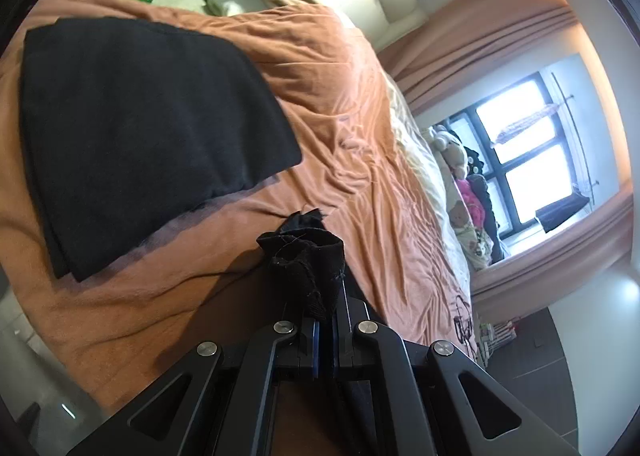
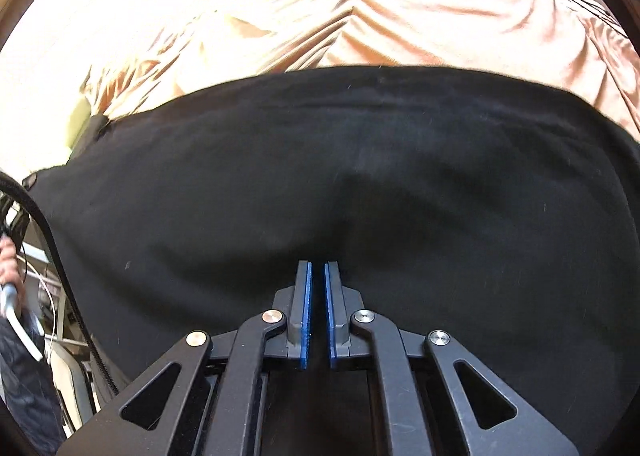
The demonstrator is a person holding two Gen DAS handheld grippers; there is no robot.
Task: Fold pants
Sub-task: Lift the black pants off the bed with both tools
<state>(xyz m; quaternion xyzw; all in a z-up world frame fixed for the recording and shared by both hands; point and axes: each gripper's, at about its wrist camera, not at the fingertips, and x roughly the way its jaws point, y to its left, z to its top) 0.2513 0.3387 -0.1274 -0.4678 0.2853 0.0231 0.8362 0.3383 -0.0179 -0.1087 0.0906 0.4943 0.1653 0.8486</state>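
- The left gripper (image 1: pixel 323 288) has its jaws pinched tight on a bunched bit of black cloth (image 1: pixel 308 256), which sticks up and out past the fingertips.
- Whether that clamped bunch belongs to the pants cannot be told from the left wrist view.
- Ahead of the left fingers and off to their left, the black pants (image 1: pixel 140 136) lie flat and folded on the orange bedspread (image 1: pixel 340 96), apart from the clamped bunch.
- Far beyond the left fingertips, to the right, a window (image 1: pixel 528 152) glows, with soft toys (image 1: pixel 452 148) heaped below it.
- The right gripper (image 2: pixel 318 268) points down onto the pants (image 2: pixel 320 176), whose black cloth fills the view right around its fingers.
- Its blue pads (image 2: pixel 306 316) stand nearly together with only a thin slit between them; the tips press into the cloth, and a small pucker rises just ahead of them.
- No earlier view is given, and whether cloth is caught in that slit cannot be told.
- Beyond the far edge of the pants, ahead of the right fingers, lies the rumpled bedspread.
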